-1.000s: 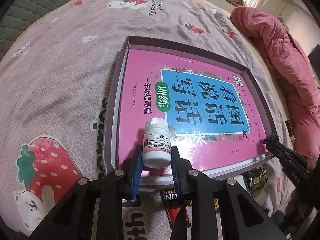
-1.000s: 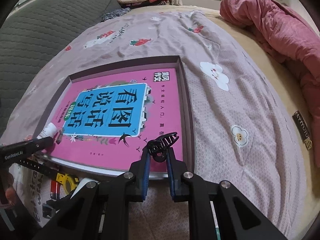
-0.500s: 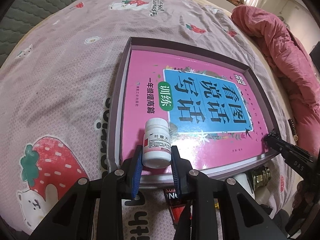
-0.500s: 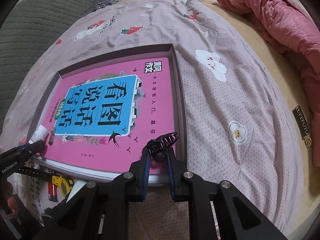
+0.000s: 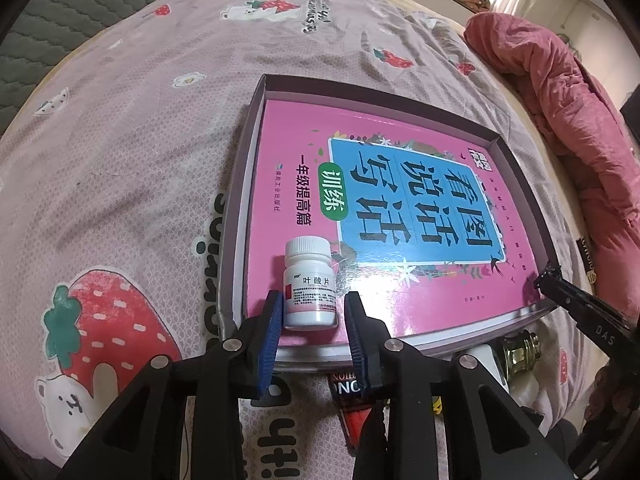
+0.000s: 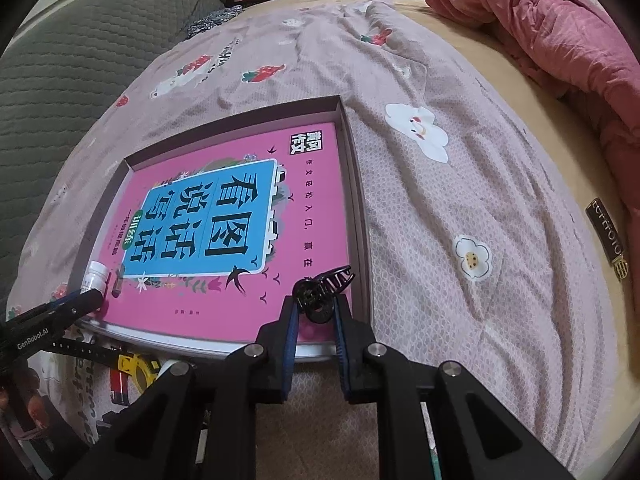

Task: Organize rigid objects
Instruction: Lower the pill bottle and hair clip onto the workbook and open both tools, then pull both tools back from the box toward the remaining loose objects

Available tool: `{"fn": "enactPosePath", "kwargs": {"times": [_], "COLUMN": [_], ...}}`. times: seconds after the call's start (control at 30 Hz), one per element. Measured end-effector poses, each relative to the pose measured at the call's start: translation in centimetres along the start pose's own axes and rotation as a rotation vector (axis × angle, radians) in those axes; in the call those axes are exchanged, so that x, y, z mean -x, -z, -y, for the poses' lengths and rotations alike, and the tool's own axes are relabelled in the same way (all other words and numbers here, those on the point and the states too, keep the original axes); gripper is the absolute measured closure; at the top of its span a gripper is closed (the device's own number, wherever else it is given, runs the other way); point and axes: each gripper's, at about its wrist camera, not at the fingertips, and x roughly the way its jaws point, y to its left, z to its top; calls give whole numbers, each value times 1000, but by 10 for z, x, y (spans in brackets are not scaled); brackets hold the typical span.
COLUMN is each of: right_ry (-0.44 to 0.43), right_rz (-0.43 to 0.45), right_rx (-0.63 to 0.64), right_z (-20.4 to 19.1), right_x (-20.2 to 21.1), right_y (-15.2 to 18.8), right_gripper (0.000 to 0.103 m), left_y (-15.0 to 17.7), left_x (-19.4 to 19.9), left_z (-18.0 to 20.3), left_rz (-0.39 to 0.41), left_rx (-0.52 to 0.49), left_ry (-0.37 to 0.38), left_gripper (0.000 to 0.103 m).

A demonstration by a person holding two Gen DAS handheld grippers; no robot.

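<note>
Blue ribbed pads [image 5: 269,336] line my left gripper [image 5: 312,322], and its jaws are opening: the white bottle [image 5: 309,283] stands upright between them, with a clear gap at the right pad and the left pad at most just grazing it. The bottle rests on the pink book [image 5: 384,216], at the book's near left corner, inside the shallow box [image 5: 240,216]. I can read a few characters on its label; the small print is too fine.

My right gripper [image 6: 315,312] is clamped on a black hair clip [image 6: 320,292], whose teeth stick up and to the right above the fingertips. The clip hangs over the book's near right corner; I cannot tell whether it touches the cover. From the left camera, only the right gripper's dark tip shows at the box's right edge.

The box lies on a pinkish bedsheet [image 5: 120,160] printed with strawberries. Its near wall is partly hidden behind my gripper fingers in both views.

Just beyond the near wall, half covered by the grippers, lie a brass-coloured object [image 5: 520,354], a red and black packet [image 5: 352,396] with cut-off lettering, and something yellow [image 6: 136,368]; I cannot identify them. A pink quilt [image 6: 560,28] is heaped on the far right, cut off by the frame.
</note>
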Motion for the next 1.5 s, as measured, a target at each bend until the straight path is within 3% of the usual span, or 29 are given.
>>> {"fn": "enactPosePath", "kwargs": {"times": [0.33,0.4,0.47,0.57,0.83,0.97,1.5], "right_ry": [10,4,-11,-21,-29,-22,-75], "right_rz": [3,19,41,64,153,201,273], "right_rx": [14,8,-4,-13,-11,9,28], "right_z": [-4,-3,-2,0,-1,-5,-13], "right_x": [1,4,8,14,35,48,70], "right_y": [0,2,4,7,19,28,57], "right_gripper": [76,64,59,59,58,51,50], "left_y": [2,2,2,3,2,1,23], "left_x": [4,7,9,12,27,40,80], "left_z": [0,-1,-2,-1,3,2,6], "left_rz": [9,14,22,29,75,100,175], "left_rx": [-2,3,11,8,0,1,-31], "left_ry": [5,21,42,45,49,62,73], "left_gripper": [70,66,62,55,53,47,44]}}
